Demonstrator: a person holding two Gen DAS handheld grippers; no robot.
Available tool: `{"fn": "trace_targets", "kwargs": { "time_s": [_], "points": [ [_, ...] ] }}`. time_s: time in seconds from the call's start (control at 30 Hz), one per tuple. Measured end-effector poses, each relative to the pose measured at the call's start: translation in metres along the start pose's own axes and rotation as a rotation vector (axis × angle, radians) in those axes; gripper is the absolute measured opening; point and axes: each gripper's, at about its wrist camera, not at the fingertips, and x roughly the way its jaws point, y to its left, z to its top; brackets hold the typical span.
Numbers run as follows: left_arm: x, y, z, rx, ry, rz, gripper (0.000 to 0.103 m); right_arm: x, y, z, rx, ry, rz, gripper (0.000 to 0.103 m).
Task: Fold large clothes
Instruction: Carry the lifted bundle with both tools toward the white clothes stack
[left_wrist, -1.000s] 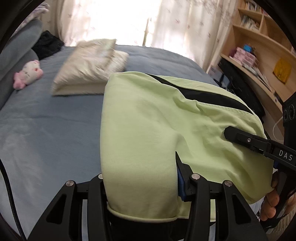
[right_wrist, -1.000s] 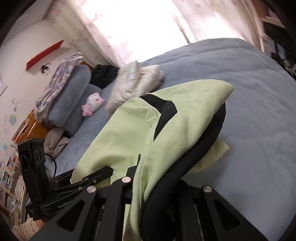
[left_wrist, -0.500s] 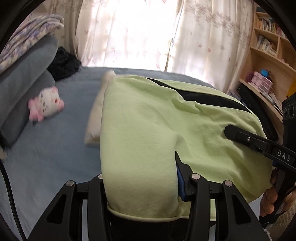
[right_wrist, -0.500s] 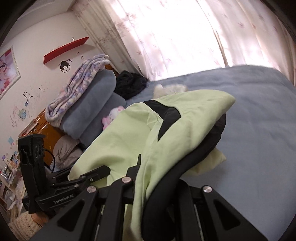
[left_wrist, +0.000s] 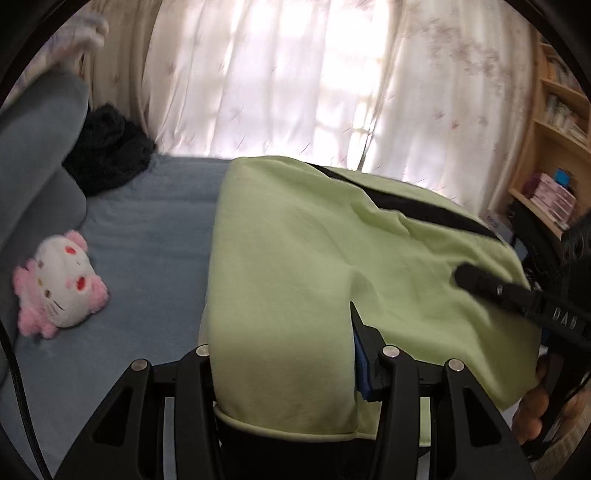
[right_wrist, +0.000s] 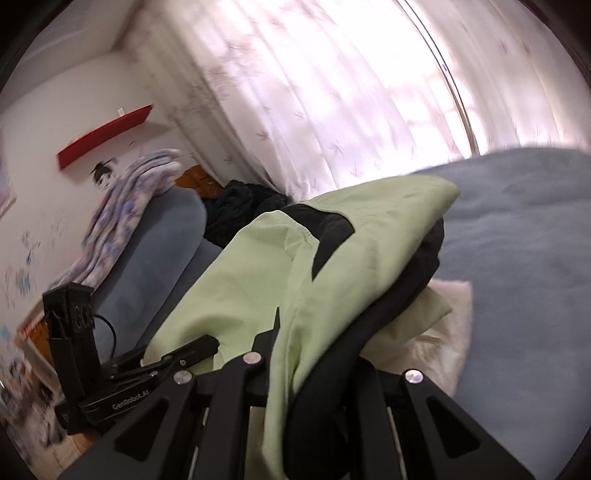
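From the left wrist camera, the left gripper (left_wrist: 284, 354) has a thick folded bundle of the light green garment (left_wrist: 303, 266) clamped between its fingers, the cloth filling the gap and draping over them toward the camera. The garment is held up above the blue bed (left_wrist: 147, 236), with a black stripe running along its far edge. The right gripper (left_wrist: 461, 275) comes in from the right side, its tip against the cloth, and the fingers of the person's hand (left_wrist: 532, 406) show around its handle. On the bed to the left lies a pink and white plush toy (left_wrist: 62, 284), with a dark heap of clothing (left_wrist: 107, 162) behind it by the pale curtains (left_wrist: 295, 81). A wooden bookshelf (left_wrist: 554, 147) stands on the right.

From the right wrist camera, the right gripper (right_wrist: 325, 369) has its fingers nearly together, pinched on the garment (right_wrist: 258, 280), whose green and black layers fall over them. The left gripper (right_wrist: 207, 345) reaches into the cloth from the lower left. A pale cream fabric (right_wrist: 443, 332) lies on the bed (right_wrist: 535, 258) just under the raised garment. A patterned blanket (right_wrist: 125, 206) rests on grey cushions (right_wrist: 159, 251) beneath a red wall shelf (right_wrist: 103, 134).
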Motion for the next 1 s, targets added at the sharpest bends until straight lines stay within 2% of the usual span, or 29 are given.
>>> {"fn": "trace_targets", "kwargs": {
  "time_s": [0.07, 0.17, 0.23, 0.3, 0.33, 0.47, 0.57, 0.63, 0.7, 0.83, 1.0],
  "points": [
    [0.032, 0.014, -0.006, -0.026, 0.037, 0.016, 0.046, 0.031, -0.024, -0.011, 0.048, 0.032, -0.015, 0.01],
    [0.058, 0.043, -0.016, -0.112, 0.037, 0.013, 0.059, 0.058, -0.056, -0.028, 0.146, 0.057, -0.005, 0.012],
    [0.065, 0.052, -0.023, -0.146, 0.043, 0.057, 0.075, 0.069, -0.072, -0.04, 0.198, 0.087, -0.003, 0.021],
    [0.063, 0.051, -0.031, -0.134, 0.041, 0.104, 0.085, 0.073, -0.076, -0.046, 0.206, 0.107, -0.017, 0.035],
    [0.061, 0.05, -0.034, -0.127, 0.038, 0.118, 0.086, 0.073, -0.076, -0.046, 0.21, 0.117, -0.012, 0.035],
    [0.042, 0.042, -0.035, -0.093, 0.027, 0.195, 0.086, 0.067, -0.069, -0.039, 0.197, 0.177, -0.059, 0.044],
    [0.019, 0.042, -0.03, -0.083, -0.007, 0.23, 0.086, 0.052, -0.064, -0.028, 0.162, 0.231, -0.109, 0.044],
    [0.007, 0.043, -0.025, -0.08, -0.028, 0.247, 0.085, 0.037, -0.064, -0.022, 0.146, 0.232, -0.144, 0.044],
    [0.001, 0.043, -0.021, -0.063, -0.027, 0.279, 0.083, 0.022, -0.063, -0.013, 0.144, 0.219, -0.2, 0.044],
    [0.002, 0.034, -0.015, -0.054, -0.013, 0.317, 0.064, 0.003, -0.047, 0.009, 0.064, 0.087, -0.257, 0.044],
    [0.033, 0.017, -0.003, -0.067, -0.018, 0.317, 0.063, 0.048, -0.034, 0.02, 0.002, 0.079, -0.291, 0.044]
  ]
}}
